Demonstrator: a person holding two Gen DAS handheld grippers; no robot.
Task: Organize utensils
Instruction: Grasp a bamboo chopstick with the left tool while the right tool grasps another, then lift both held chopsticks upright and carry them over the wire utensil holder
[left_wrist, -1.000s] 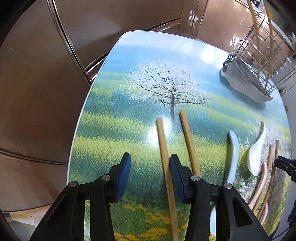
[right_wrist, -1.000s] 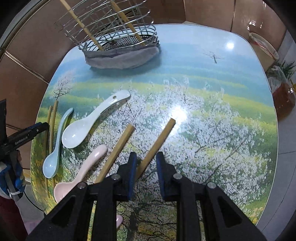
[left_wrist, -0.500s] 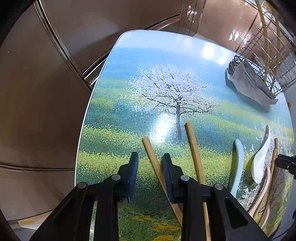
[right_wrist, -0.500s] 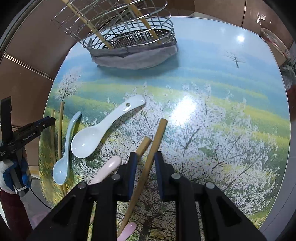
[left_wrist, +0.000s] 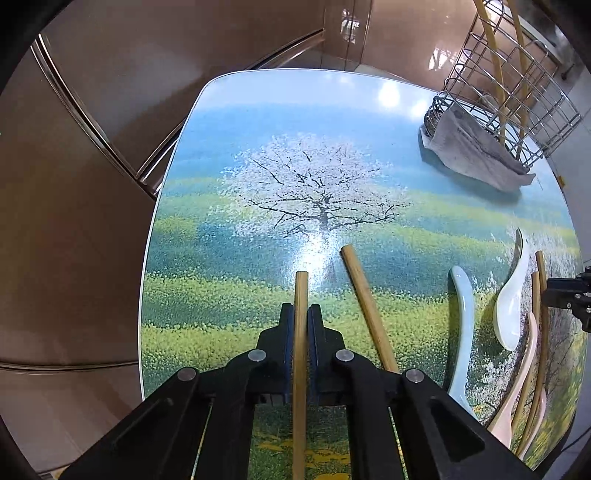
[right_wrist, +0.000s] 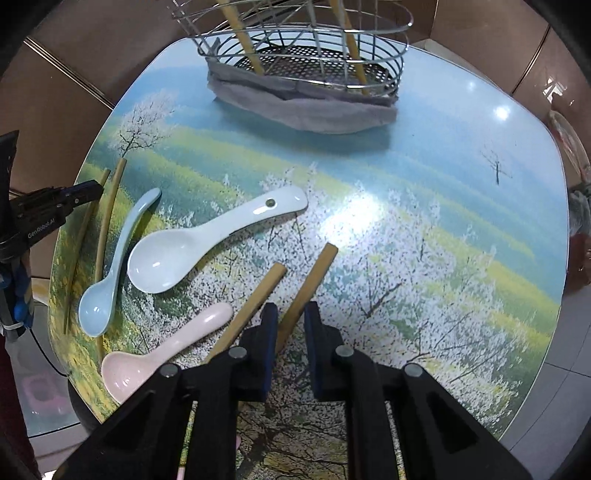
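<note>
My left claw (left_wrist: 301, 321) grips one chopstick (left_wrist: 300, 354); my right claw (right_wrist: 290, 325) is closing around another chopstick (right_wrist: 306, 291). Next I must lift both to the rack (right_wrist: 295, 55) at the top.

Bamboo chopsticks, loose: four. One (left_wrist: 300, 332) clamped between the left tongs (left_wrist: 300, 314); one (left_wrist: 369, 314) flat just beside it; one (right_wrist: 308, 290) between the closing right tongs (right_wrist: 290, 325); one (right_wrist: 255, 304) beside that.
Spoons, ceramic, flat on tabletop (right_wrist: 443, 184): white (right_wrist: 207, 245), pale blue (right_wrist: 114, 266), pink (right_wrist: 162, 354).
Wire holder (right_wrist: 306, 48): chopsticks (right_wrist: 245, 35) standing tilted inside.
</note>
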